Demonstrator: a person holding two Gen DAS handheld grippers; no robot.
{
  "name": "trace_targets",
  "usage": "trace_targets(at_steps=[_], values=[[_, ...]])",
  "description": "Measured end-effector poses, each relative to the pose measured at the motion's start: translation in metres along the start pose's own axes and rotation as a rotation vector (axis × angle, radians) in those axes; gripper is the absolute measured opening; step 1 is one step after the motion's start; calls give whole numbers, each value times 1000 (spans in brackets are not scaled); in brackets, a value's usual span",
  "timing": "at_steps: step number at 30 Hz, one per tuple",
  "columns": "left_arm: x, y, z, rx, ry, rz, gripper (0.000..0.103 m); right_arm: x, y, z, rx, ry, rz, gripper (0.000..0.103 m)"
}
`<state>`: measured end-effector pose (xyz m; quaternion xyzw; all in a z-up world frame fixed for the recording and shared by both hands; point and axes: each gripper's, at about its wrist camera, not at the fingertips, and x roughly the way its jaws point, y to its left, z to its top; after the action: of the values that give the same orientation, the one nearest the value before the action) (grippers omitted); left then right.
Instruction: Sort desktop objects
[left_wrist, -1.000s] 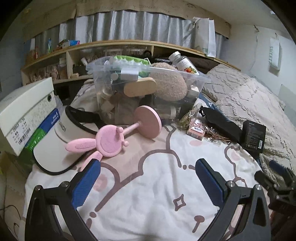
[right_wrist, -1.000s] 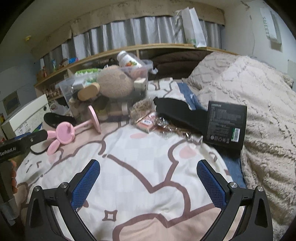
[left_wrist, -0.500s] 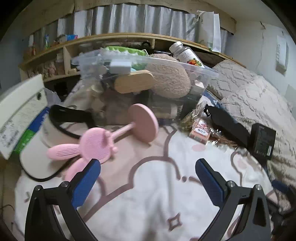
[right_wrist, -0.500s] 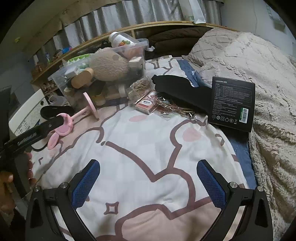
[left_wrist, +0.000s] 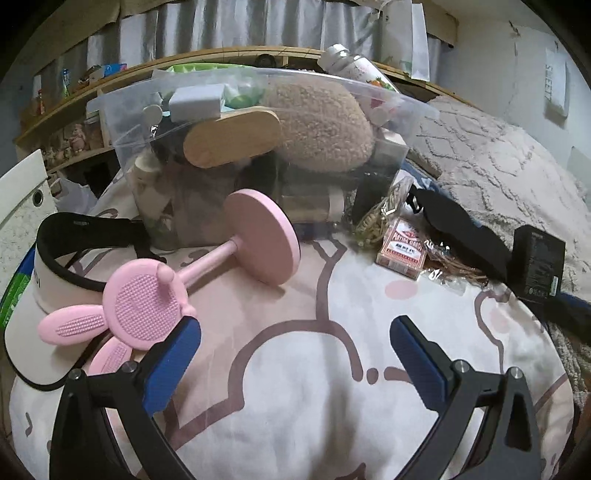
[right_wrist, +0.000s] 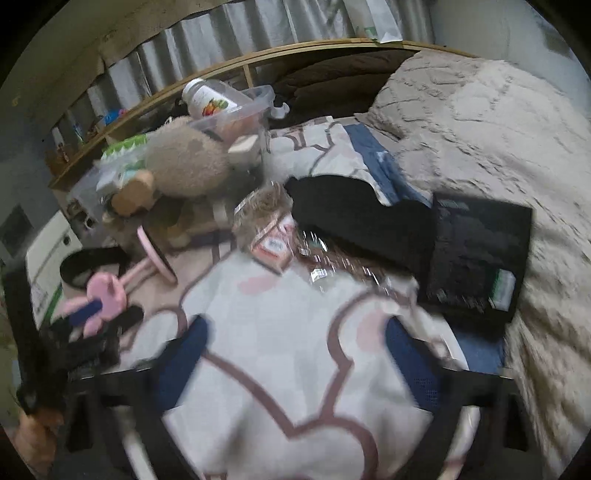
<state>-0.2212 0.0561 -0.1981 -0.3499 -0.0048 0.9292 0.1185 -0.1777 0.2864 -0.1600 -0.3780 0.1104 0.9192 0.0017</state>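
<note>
Left gripper (left_wrist: 295, 341) and right gripper (right_wrist: 295, 343) jaws wide open, empty; pink bunny stand (left_wrist: 177, 291) looks light, rigid, probably slick plastic; best grabbed at the thin stem.

— Left side? Closing in on the pink rabbit stand (left_wrist: 147, 306), left gripper (left_wrist: 295, 341) now low over the bedsheet (left_wrist: 332, 424), with one blue fingertip (left_wrist: 177, 339) now just beside the rabbit face. Clear bin (left_wrist: 258, 122) and card pack (left_wrist: 400, 249) looming much larger than a second ago.

— And right? Sweeping forward too, right gripper (right_wrist: 295, 345) blurring with motion. Black box (right_wrist: 476, 258) growing bigger in view, card pack (right_wrist: 271, 247) nearer. Left gripper's blue fingertip (right_wrist: 86, 308) now showing against the pink rabbit stand (right_wrist: 107, 291).
</note>
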Motion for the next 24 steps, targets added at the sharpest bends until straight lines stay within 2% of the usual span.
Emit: trace_targets(at_steps=[1,3,4,6,9,10,12,16,19,24], values=[[0,2,1,-11,2,-10,103,9,-1,8,1,12,-5,52],[1,4,2,-32,8,-36,103,28,-2,20,10,41,-16,31],[1,4,2,-33,10,-47,103,42,-4,27,19,65,-27,24],[1,3,1,-22,7,-47,103,67,-8,34,24,114,-55,19],[2,0,0,-15,11,-59,103,110,-19,49,0,194,-159,19],[2,0,0,-20,15,-70,103,121,-26,57,13,208,-183,15],[1,-1,0,-20,13,-94,103,133,-36,73,61,206,-188,11],[3,-2,1,-18,15,-119,103,144,-45,109,109,180,-191,11],[9,0,0,-36,36,-140,103,162,-46,127,107,207,-211,11],[16,8,0,-75,60,-164,103,188,-48,127,96,258,-224,11]])
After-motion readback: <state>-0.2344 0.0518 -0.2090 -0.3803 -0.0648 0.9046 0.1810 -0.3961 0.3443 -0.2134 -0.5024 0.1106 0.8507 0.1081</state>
